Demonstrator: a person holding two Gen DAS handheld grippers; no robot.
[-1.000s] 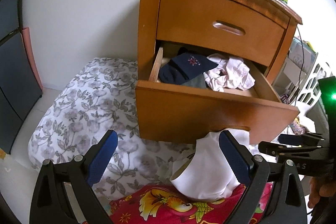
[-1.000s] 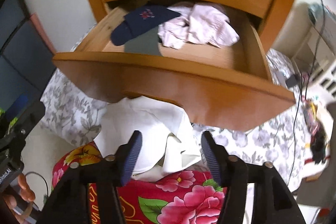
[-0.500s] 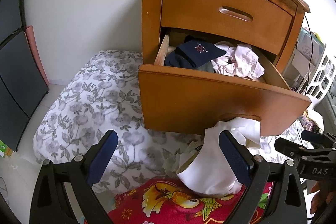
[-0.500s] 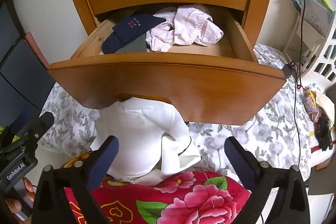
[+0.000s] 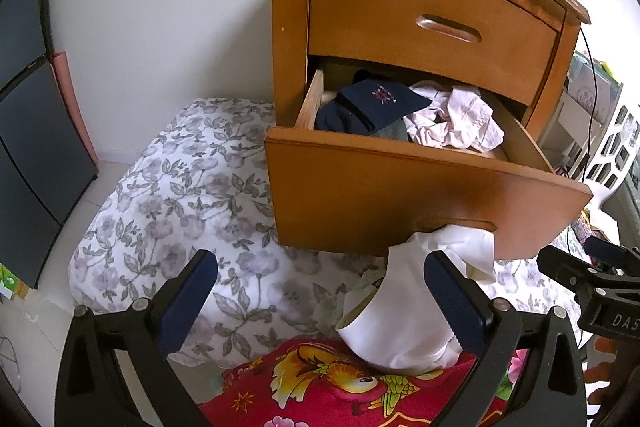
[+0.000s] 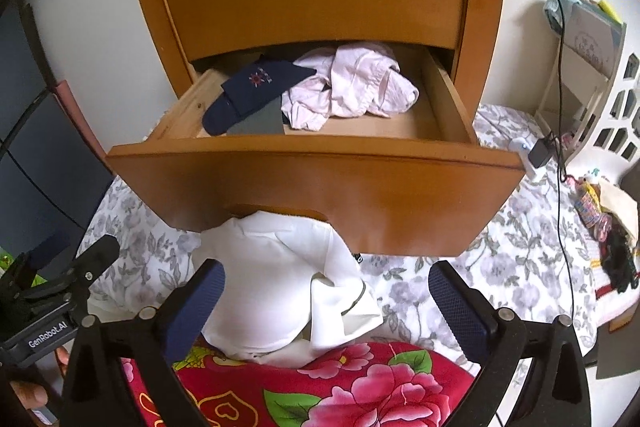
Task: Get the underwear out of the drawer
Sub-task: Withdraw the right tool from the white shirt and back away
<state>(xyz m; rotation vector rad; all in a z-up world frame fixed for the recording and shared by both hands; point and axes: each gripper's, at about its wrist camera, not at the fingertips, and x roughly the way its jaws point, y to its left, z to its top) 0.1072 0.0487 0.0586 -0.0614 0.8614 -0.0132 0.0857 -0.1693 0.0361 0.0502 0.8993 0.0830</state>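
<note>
Lower drawer [image 6: 312, 183] pulled out; upper one shut. Inside: pink underwear [image 6: 352, 87] crumpled at centre-right, navy garment [image 6: 256, 91] to its left over a grey piece, the two touching at the middle. More of the pink heap hidden behind the drawer front in the left view [image 5: 456, 119].

White garment [image 6: 280, 291] lying outside, below the drawer front, on the red floral blanket [image 6: 360, 387]; judged already taken out.

Right tool [image 6: 324, 311] spread wide, nothing pinched; white garment between the pads but not pressed. Left tool [image 5: 320, 303] opening, near full spread, empty; its right pad in front of the white garment.

Key relation: pink underwear up and ahead of both tools, past the drawer front, so reach must go over the rim and down. Almost dead ahead of right tool, slightly right of centre; well right of the left tool's line. Right hand judged nearer. Heap's long axis roughly across the drawer, left-right
</note>
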